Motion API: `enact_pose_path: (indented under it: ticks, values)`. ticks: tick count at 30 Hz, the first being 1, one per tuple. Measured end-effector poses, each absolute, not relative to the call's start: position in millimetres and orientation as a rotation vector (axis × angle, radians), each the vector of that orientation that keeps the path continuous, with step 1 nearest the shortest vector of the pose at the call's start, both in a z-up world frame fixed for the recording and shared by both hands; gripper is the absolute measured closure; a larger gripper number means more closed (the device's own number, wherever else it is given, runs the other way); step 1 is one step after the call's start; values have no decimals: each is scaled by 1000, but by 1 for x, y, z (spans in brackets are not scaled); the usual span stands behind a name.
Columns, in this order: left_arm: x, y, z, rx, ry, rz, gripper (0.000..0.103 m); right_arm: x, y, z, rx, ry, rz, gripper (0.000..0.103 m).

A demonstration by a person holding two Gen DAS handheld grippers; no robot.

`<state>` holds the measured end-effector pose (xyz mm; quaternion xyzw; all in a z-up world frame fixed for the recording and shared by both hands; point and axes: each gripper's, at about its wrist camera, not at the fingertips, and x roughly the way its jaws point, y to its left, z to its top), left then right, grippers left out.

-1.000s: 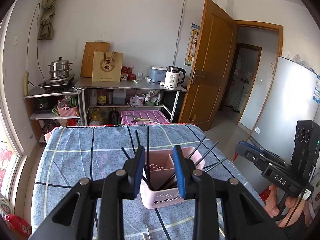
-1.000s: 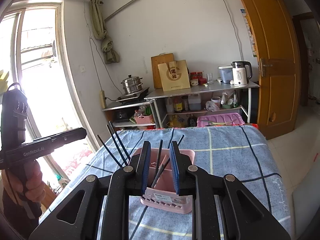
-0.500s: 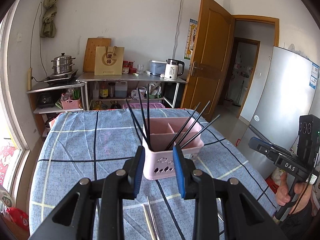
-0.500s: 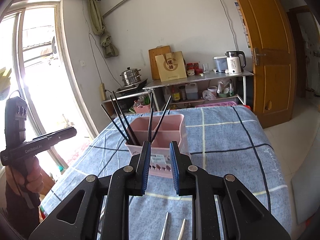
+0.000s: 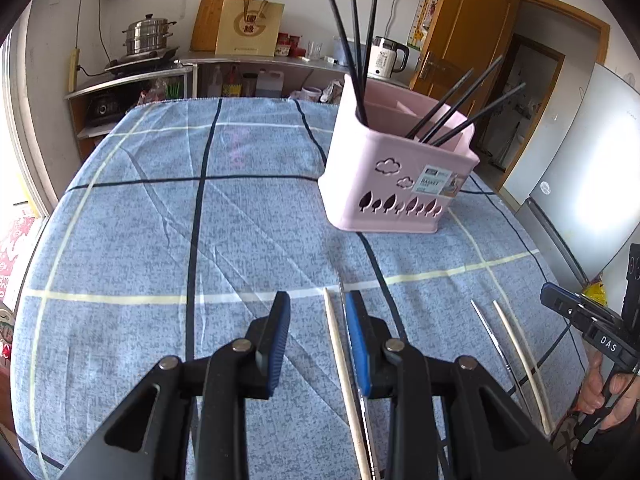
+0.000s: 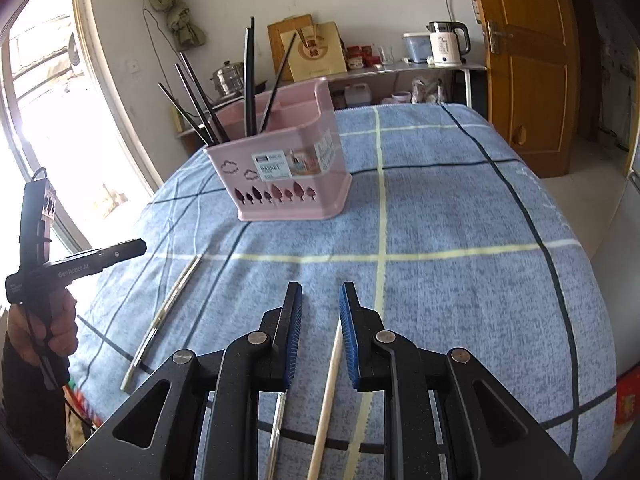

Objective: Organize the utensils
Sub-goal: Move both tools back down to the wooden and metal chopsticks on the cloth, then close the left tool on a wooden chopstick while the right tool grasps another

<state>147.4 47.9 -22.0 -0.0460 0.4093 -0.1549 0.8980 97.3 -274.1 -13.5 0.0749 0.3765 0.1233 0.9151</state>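
A pink utensil basket (image 5: 396, 176) (image 6: 284, 168) stands on the blue checked tablecloth and holds several black chopsticks (image 5: 354, 44) (image 6: 250, 80). Two pairs of loose sticks lie on the cloth near the front edge. My left gripper (image 5: 318, 306) is open and empty, low over a pale wooden chopstick (image 5: 340, 356) and a metal one (image 5: 343, 292) beside it. My right gripper (image 6: 319, 296) is open and empty above another wooden chopstick (image 6: 328, 392) and a metal one (image 6: 276, 428). Each gripper shows in the other's view: the right one (image 5: 580, 312), the left one (image 6: 80, 260).
The tablecloth (image 5: 160, 220) covers the whole table. Behind it stand a steel shelf with a kettle (image 6: 446, 42), a steamer pot (image 5: 150, 36) and a paper bag (image 5: 250, 26). A wooden door (image 6: 528, 60) is at the right, a window (image 6: 48, 92) at the left.
Both grippers have pulled back from the basket and dropped low over the cloth near the front edge. The loose chopsticks now lie under and between the fingers. Both jaws have opened wider.
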Motion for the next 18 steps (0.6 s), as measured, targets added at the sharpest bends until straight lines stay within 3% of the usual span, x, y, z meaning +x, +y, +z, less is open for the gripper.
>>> enact_pose_path:
  ticks: [18]
  values:
    - [171, 22, -59, -10, 962, -297, 73, 107, -272, -53, 128, 887, 227, 83]
